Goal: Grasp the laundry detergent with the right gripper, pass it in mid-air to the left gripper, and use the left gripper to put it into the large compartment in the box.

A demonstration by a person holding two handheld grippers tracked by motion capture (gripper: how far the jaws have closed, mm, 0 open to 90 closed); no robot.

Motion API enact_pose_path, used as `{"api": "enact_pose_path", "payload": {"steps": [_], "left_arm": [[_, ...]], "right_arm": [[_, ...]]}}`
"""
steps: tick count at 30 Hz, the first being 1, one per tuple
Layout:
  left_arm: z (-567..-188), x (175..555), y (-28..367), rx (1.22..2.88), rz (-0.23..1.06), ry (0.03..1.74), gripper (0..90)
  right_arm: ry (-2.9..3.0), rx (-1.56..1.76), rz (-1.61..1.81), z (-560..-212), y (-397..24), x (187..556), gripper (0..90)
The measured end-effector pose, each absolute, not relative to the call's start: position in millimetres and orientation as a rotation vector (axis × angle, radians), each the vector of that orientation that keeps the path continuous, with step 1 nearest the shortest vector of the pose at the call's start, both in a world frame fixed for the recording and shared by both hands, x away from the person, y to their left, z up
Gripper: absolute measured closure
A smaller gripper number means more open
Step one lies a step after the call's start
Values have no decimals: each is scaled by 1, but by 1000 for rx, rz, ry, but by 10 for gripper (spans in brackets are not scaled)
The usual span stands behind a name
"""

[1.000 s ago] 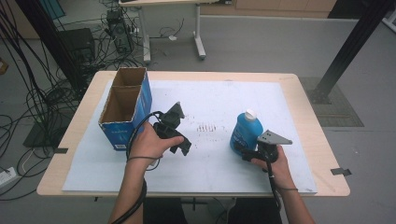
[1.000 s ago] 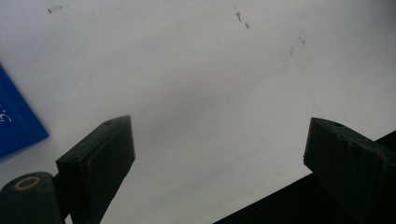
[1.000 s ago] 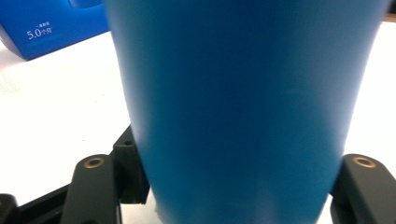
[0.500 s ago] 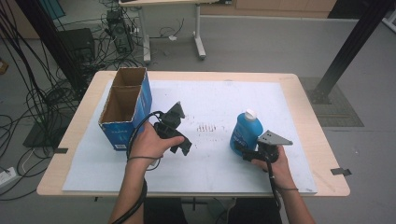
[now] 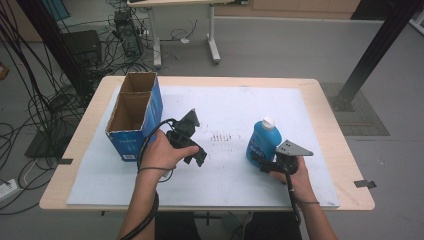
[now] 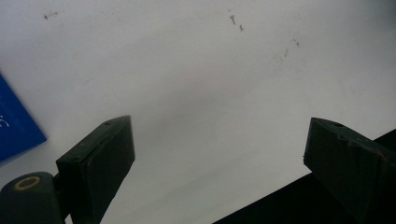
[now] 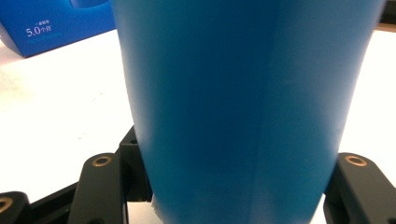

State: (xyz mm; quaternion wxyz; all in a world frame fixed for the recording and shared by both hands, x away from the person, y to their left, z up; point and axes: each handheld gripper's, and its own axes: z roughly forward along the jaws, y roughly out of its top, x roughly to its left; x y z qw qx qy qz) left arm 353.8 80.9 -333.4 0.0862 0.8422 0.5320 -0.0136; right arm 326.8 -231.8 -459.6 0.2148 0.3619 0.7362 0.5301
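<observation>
Two grippers are held over the white sheet (image 5: 220, 150) that covers the wooden table (image 5: 330, 125), and only one of them is loaded. The right gripper (image 5: 265, 164) is clenched on the lower body of an upright blue bottle (image 5: 263, 141) with a white cap; in the right gripper view the blue bottle (image 7: 243, 112) is seen pressed between the two black jaws, whose linkages flank its base on either side. The bottle is seen standing on the sheet, well to the right of the blue cardboard box (image 5: 134, 117), and the grey three-cornered plate of the gripper is seen just to the bottle's right, above the person's right hand (image 5: 295, 175). The left gripper (image 5: 197, 159) is empty, its jaws spread wide; in the left gripper view nothing but bare white sheet (image 6: 196, 84) is seen between them, with a blue corner of the box (image 6: 16, 126) at the left edge. This gripper is held by the person's left hand (image 5: 160, 154) just to the right of the box, near its front corner, with a black cable looped around the wrist. The box itself is open at the top, is divided into two compartments, and is seen near the table's left edge. A patch of small dark marks (image 5: 221, 136) on the sheet is seen to the right of the box, between the left gripper and the bottle.
</observation>
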Motion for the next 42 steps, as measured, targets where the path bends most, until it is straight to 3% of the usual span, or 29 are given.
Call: {"api": "enact_pose_path", "payload": {"steps": [42], "left_arm": [[-334,352,83,2507,-48,1588,92]], "right_arm": [[2034,991,1470,-460,-232,326,391]]}}
